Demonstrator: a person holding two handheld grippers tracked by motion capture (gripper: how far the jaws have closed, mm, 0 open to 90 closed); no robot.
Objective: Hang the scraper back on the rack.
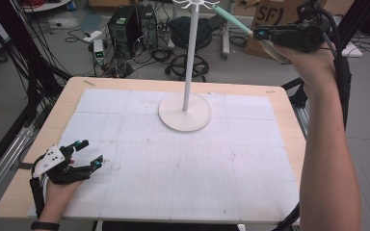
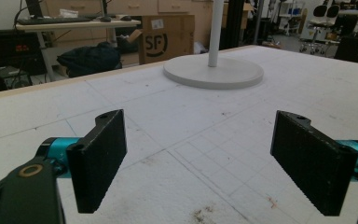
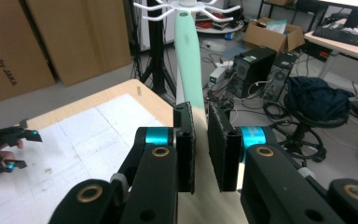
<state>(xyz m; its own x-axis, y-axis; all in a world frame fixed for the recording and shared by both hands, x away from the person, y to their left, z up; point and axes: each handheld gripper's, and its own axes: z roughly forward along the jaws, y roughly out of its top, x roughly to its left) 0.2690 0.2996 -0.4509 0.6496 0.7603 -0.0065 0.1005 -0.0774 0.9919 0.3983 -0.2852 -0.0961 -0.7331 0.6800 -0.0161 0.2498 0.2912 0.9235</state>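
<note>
A: What sits on the worktop (image 1: 279, 144)?
B: A white hook stand (image 1: 185, 111), its round base near the far edge, centre.
A: And the right hand-held gripper (image 1: 262, 34)?
B: Raised past the far right corner, its 2 jaws clamped on a mint-handled utensil (image 3: 189, 70) whose tip reaches the stand's hooks.
A: The left hand-held gripper (image 1: 89, 154)?
B: Low at the near left corner, jaws wide apart, holding nothing.

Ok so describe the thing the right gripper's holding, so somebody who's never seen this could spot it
Start at the white stand rising from its round base mid-table. Up by its hooked top, the right gripper is shut on a long utensil whose mint-green handle points toward the hooks. It is the one pale green thing here; the left gripper rests open on the table.
</note>
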